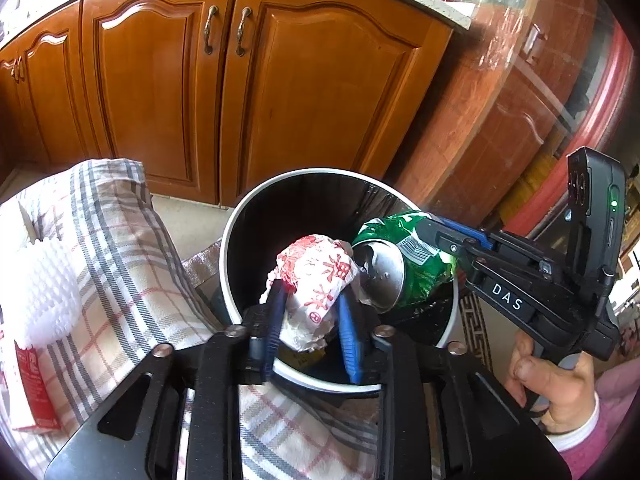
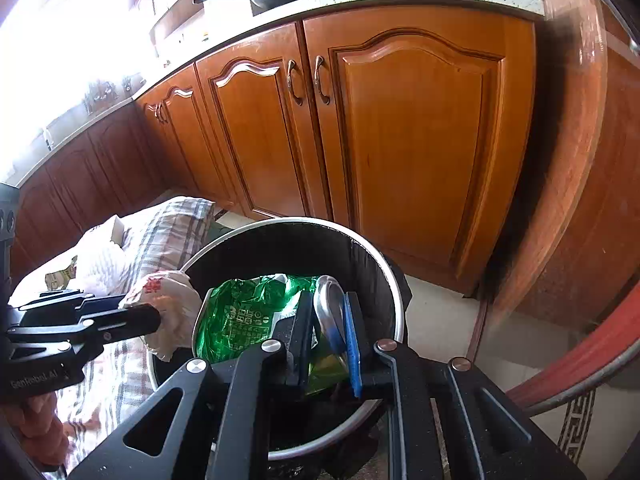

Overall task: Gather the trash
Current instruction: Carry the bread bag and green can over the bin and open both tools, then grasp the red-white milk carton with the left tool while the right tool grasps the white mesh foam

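My left gripper is shut on a crumpled white paper wrapper with red print and holds it over the open mouth of a round black trash bin with a white rim. My right gripper is shut on a crushed green can with a silver end, also over the bin. In the left wrist view the can sits just right of the wrapper, nearly touching it. In the right wrist view the wrapper is at the bin's left rim, held by the left gripper.
A plaid cloth covers a table left of the bin, with a white foam net and a red-and-white packet on it. Wooden cabinets stand behind the bin. A red-framed glass door is at right.
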### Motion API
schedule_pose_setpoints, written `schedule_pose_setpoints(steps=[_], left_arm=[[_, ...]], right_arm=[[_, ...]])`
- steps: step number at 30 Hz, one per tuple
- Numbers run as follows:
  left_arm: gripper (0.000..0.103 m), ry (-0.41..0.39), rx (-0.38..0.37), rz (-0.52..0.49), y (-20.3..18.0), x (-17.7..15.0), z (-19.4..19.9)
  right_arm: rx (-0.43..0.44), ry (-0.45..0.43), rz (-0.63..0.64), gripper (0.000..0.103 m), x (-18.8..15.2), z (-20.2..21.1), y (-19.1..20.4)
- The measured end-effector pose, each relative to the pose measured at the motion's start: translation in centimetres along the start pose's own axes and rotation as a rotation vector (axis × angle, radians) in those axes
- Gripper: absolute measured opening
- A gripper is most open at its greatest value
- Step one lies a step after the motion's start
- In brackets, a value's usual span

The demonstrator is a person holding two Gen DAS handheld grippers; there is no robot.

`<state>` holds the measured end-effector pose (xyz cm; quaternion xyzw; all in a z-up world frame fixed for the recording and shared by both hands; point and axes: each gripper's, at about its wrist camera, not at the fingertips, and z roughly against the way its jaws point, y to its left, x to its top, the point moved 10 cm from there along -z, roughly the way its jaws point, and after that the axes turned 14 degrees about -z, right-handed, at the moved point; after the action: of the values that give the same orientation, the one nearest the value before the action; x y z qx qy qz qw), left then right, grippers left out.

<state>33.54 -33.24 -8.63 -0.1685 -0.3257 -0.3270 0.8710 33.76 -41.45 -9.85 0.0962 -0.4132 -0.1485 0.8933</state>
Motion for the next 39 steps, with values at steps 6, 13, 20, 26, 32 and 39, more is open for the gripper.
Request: schedule_pose_setpoints(steps=[6, 13, 20, 26, 32, 39], left_arm=[[0.059, -0.017, 0.010, 0.018, 0.3, -0.4, 0.8], [0.066, -0.069, 0.042, 0.066, 1.8, -3.2, 4.3], [0.068, -0.083, 0.102, 0.147, 5.1, -7.8, 8.2], [0.068, -0.095, 0.165, 0.243, 9.3, -11.4, 11.4], [0.068, -0.096, 0.219, 0.325, 13.3, -14.6, 13.6], [0.068, -0.091, 0.239, 0.369, 15.7, -16.4, 14.6]], right_arm=[[0.001, -0.025, -0.012, 0.027, 0.4, 0.6, -0.1], [0.092, -0.056, -0.071, 0.073, -0.9, 2.7, 1.5], [0.194, -0.006, -0.056, 0.091, -4.3, 3.2, 6.4], [0.260, 0.034, -0.008, 0.092, -6.6, 3.3, 11.2], [0.294, 0.067, 0.025, 0.093, -8.0, 2.7, 14.9], [0.319, 0.111, 0.040, 0.093, -9.0, 1.1, 17.7]])
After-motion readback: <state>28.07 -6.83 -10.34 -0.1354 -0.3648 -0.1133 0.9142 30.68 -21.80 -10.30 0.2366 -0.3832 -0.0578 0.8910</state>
